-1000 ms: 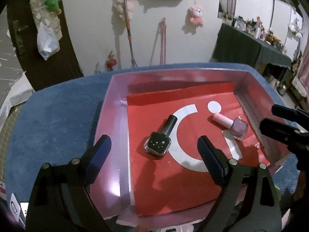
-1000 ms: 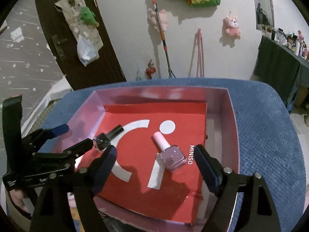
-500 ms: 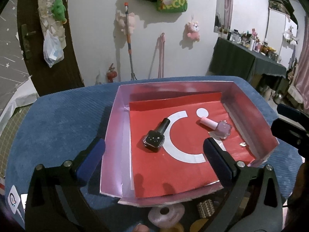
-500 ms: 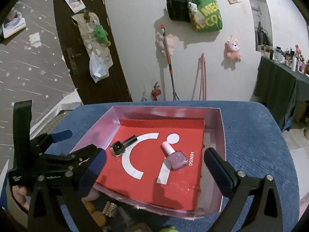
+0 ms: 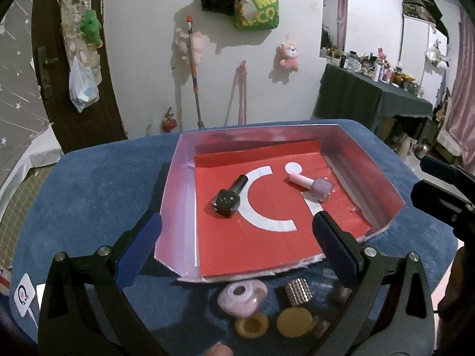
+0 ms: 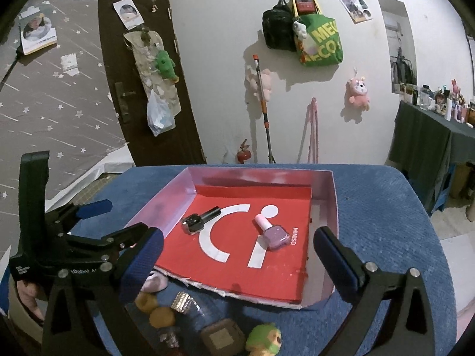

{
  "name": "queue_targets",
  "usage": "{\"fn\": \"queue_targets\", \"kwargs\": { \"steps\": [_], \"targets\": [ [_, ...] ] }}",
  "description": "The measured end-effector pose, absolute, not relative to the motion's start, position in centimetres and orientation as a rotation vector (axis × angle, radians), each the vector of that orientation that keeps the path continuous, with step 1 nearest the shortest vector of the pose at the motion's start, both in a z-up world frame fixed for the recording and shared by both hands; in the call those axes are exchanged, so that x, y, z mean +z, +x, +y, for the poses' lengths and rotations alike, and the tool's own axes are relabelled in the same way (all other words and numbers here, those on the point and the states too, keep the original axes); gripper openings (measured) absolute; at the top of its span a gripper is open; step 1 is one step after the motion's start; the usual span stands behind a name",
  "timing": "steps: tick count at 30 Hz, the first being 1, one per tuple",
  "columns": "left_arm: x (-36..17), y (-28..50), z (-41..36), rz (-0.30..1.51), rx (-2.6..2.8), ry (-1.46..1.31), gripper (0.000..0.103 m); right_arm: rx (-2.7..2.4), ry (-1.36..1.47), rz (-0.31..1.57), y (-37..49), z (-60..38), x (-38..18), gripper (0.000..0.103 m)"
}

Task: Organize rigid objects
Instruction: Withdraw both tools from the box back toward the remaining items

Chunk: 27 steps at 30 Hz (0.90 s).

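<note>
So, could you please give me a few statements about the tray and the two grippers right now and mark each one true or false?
1. Both nail polish bottles, black and purple, lie on their sides in the tray. True.
2. The left gripper is shut on the black bottle. False: it is open and holds nothing.
3. The right gripper is open. True.
4. The small items lie inside the tray. False: they lie on the blue cloth outside its near edge.

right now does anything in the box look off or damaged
Both nail polish bottles, black and purple, lie on their sides on the red sheet rather than upright. The box's near wall looks folded flat or torn, with a ragged edge. Nothing looks spilled.
</note>
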<state>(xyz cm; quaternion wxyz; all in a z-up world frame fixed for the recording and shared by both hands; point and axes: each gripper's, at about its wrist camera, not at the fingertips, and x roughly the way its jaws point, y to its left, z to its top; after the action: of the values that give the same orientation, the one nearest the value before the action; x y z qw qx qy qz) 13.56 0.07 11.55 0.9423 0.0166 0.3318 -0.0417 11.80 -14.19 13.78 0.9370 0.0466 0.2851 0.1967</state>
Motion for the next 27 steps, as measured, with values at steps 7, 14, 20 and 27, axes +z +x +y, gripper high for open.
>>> {"fn": "queue_targets", "kwargs": {
  "steps": [7, 14, 20, 27],
  "targets": [
    [11.1, 11.7, 0.4, 0.679, -0.084, 0.017, 0.103, 0.404, 0.097, 0.585, 10.1, -14.4, 13.5, 0.103],
    [10.5, 10.2, 0.2, 0.676, -0.088, 0.02, 0.103, 0.407, 0.083, 0.588, 8.5, -14.2, 12.9, 0.103],
    [10.1, 9.2, 0.4, 0.678, -0.091, 0.012, 0.103, 0.403, 0.073, 0.596, 7.5, -13.8, 12.4, 0.103],
    [9.0, 8.3, 0.1, 0.704, -0.101, 0.008, 0.103, 0.385, 0.036, 0.593, 6.2, -13.4, 11.8, 0.103]
  ]
}}
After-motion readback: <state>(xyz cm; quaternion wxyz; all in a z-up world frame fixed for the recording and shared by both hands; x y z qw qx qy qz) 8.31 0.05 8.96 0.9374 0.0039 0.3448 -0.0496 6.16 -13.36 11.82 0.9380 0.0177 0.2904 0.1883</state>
